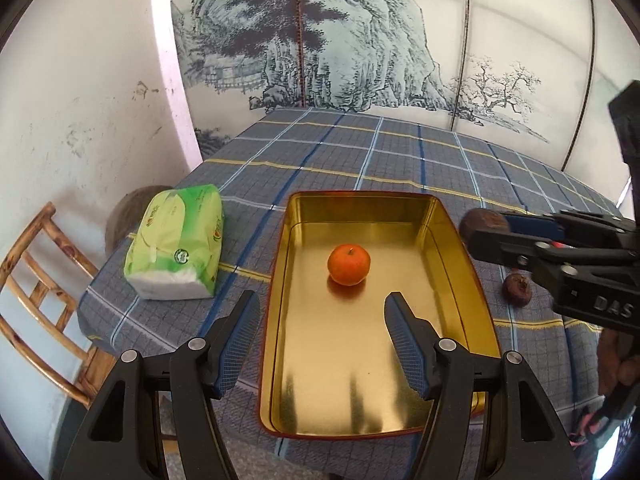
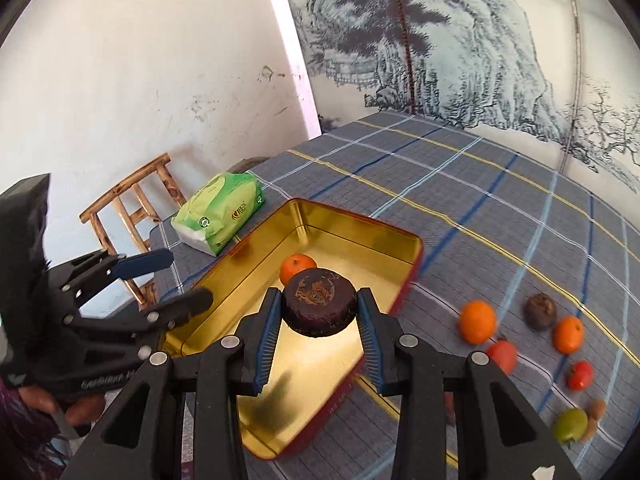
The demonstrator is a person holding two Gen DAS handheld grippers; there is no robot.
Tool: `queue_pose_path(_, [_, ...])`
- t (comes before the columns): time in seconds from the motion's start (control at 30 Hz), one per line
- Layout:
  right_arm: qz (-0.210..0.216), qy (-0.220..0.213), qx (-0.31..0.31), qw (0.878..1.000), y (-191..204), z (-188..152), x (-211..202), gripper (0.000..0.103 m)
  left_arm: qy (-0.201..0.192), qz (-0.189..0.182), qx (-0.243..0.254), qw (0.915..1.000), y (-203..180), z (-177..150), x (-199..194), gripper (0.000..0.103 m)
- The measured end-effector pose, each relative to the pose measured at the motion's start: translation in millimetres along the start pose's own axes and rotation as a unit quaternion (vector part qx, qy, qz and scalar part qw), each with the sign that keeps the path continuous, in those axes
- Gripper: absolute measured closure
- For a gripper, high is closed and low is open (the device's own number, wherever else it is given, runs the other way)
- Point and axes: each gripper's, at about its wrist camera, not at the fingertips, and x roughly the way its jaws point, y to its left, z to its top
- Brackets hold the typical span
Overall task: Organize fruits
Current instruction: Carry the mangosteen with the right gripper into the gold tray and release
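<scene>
A gold tin tray [image 1: 460, 248] [image 2: 400, 240] with a red rim lies on the checked tablecloth. One orange [image 1: 348, 265] [image 2: 297, 267] sits inside it. My left gripper [image 1: 320, 320] is open and empty, just above the tray's near half; it also shows in the right wrist view [image 2: 176, 280]. My right gripper [image 2: 318, 320] is shut on a dark brown round fruit [image 2: 319, 307] and holds it above the tray; in the left wrist view the fruit [image 1: 482, 222] shows at the right gripper's tip, beside the tray's right rim.
Loose fruits lie right of the tray: two oranges [image 2: 477, 322] [image 2: 568, 334], a dark fruit [image 2: 540, 311] [image 1: 517, 289], red ones [image 2: 502, 355] [image 2: 580, 375] and a green one [image 2: 570, 424]. A green tissue pack [image 1: 176, 244] lies left of the tray. A wooden chair [image 1: 36, 300] stands beyond the table's left edge.
</scene>
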Motion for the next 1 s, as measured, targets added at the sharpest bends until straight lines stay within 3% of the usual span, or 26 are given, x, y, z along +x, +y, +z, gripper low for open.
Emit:
queue_pose_path(0.4, [-0.009, 0.04, 0.012, 0.999, -4.3, 11.3, 46.8, 0.068, 0.025, 0.002, -0.02, 0.9995, 18.8, -6.0, 14.9, 0.038])
queue_pose_path(0.73, [-0.023, 0.063, 0.027, 0.997, -15.1, 16.0, 72.7, 0.068, 0.022, 0.024, -0.026, 0.9991, 29.8, -9.2, 20.2, 0.037])
queue_pose_path(1.0, [-0.027, 0.08, 0.031, 0.996, -17.4, 20.9, 92.4, 0.068, 0.02, 0.019, -0.035, 0.999, 38.9, -13.1, 23.6, 0.037])
